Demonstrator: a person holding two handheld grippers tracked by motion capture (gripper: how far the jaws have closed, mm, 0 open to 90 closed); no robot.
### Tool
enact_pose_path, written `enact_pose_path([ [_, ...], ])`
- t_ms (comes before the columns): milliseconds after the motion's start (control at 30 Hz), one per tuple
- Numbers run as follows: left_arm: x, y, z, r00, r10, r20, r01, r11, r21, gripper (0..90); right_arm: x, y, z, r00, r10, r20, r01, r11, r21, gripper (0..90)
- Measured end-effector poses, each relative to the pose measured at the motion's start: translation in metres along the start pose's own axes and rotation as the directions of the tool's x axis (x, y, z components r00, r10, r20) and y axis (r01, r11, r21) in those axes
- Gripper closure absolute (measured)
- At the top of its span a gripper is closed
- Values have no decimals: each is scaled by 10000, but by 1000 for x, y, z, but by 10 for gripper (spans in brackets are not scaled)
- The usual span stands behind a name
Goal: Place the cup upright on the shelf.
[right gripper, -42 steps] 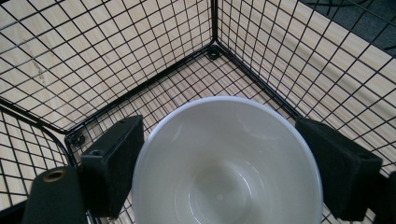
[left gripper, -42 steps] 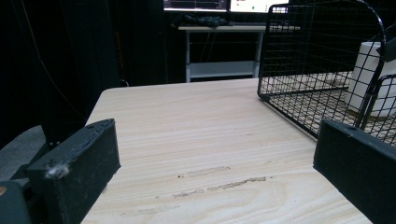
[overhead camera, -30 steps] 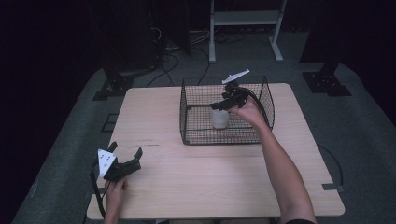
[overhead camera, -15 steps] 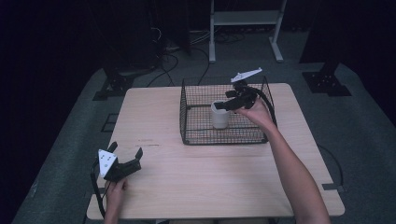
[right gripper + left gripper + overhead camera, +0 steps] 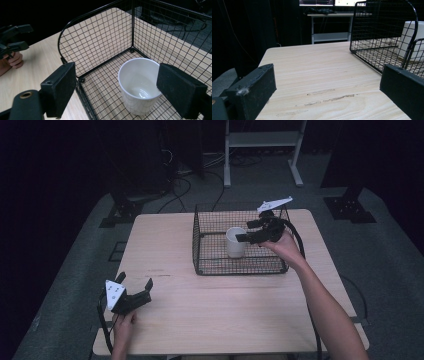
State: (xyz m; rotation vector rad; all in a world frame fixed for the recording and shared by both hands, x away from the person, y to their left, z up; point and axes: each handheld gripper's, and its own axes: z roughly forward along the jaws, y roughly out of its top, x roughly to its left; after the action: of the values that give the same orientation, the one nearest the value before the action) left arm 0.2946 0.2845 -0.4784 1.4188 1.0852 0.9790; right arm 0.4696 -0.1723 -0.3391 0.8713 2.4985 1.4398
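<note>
In the left gripper view, basket (image 5: 384, 37) mesh half-hides the cup (image 5: 414, 40).

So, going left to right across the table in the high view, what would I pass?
Left gripper near the table's left front corner → wire basket's left wall → white cup standing in the basket → right gripper, open over the basket's right side.

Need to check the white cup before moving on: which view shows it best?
The right gripper view: it looks down into the white cup, upright and empty in the wire basket. The high view shows it small; the left gripper view catches part of its side behind mesh.
</note>
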Motion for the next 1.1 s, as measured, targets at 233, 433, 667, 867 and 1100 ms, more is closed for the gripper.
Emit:
enact_pose_path([
  [233, 0, 0, 0, 10000, 17, 0, -17, 10000, 1, 0, 8, -6, -9, 9997, -138, -202, 142, 9997, 175, 153],
  [433, 0, 0, 0, 10000, 23, -5, -23, 10000, 4, 0, 17, -12, -21, 9987, -233, -464, 227, 9997, -132, 153],
  [667, -1, 0, 0, 10000, 57, -9, -57, 10000, 17, 0, 24, -25, -28, 9972, -347, -655, 343, 9994, -69, 151],
  [867, -1, 0, 0, 10000, 59, -7, -59, 10000, 19, 0, 26, -35, -33, 9966, -327, -758, 322, 9994, -88, 151],
  [1100, -1, 0, 0, 10000, 69, -6, -69, 10000, 19, 0, 27, -48, -41, 9966, -263, -787, 247, 9995, -211, 152],
])
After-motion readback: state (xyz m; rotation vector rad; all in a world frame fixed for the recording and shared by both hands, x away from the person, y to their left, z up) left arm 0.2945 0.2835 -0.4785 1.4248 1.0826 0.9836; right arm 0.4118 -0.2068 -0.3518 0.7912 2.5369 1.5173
